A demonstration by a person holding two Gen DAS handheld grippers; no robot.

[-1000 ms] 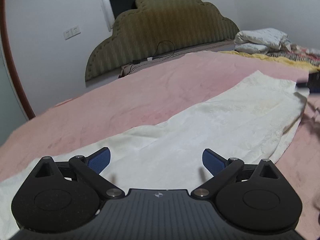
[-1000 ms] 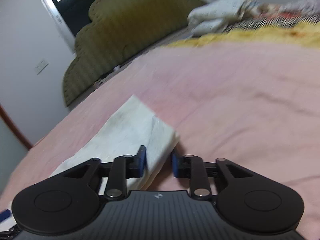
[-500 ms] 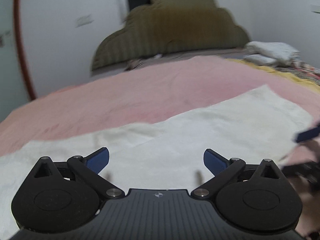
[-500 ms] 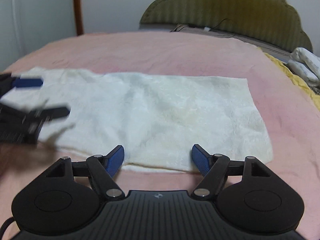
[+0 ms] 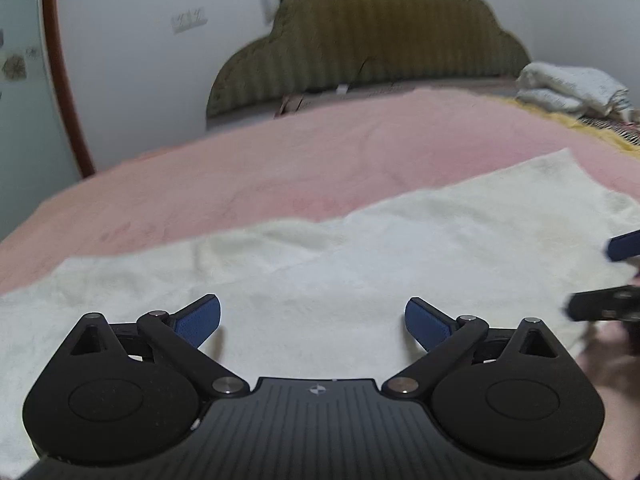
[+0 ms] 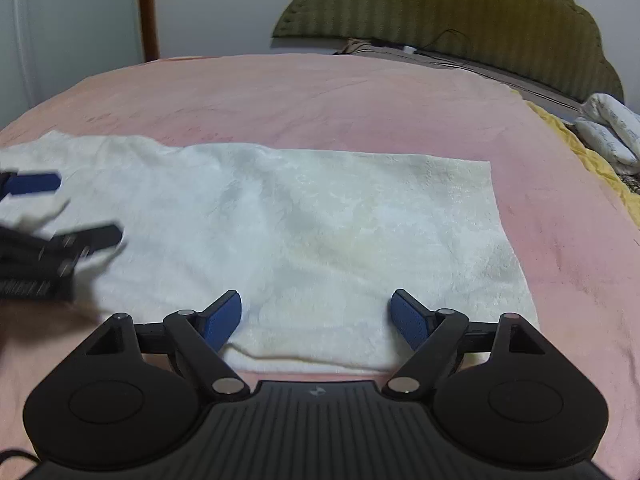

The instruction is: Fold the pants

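Pants: your cream-white pants (image 6: 320,216) lie flat as a long folded strip across the pink blanket (image 6: 304,96) on the bed, one short end squared off toward the yellow cover (image 6: 600,168).
Right tool: your right tool (image 6: 316,316) hangs over the near long edge of the pants with its jaws wide apart. They have just been opening, and the blue pads (image 6: 224,320) press on nothing; only flat cloth shows in the gap between them.
Left tool: your left tool (image 5: 312,320) is also spread wide over the middle of the pants, holding nothing.
Each tool seen from the other: in the right wrist view the left tool (image 6: 48,216) shows blurred at the left edge over the pants; in the left wrist view the right tool (image 5: 616,276) shows blurred at the right edge.
Far end of the bed: a green scalloped headboard (image 5: 380,36) stands against the white wall, and folded white bedding (image 5: 572,88) sits at the right by the yellow cover.
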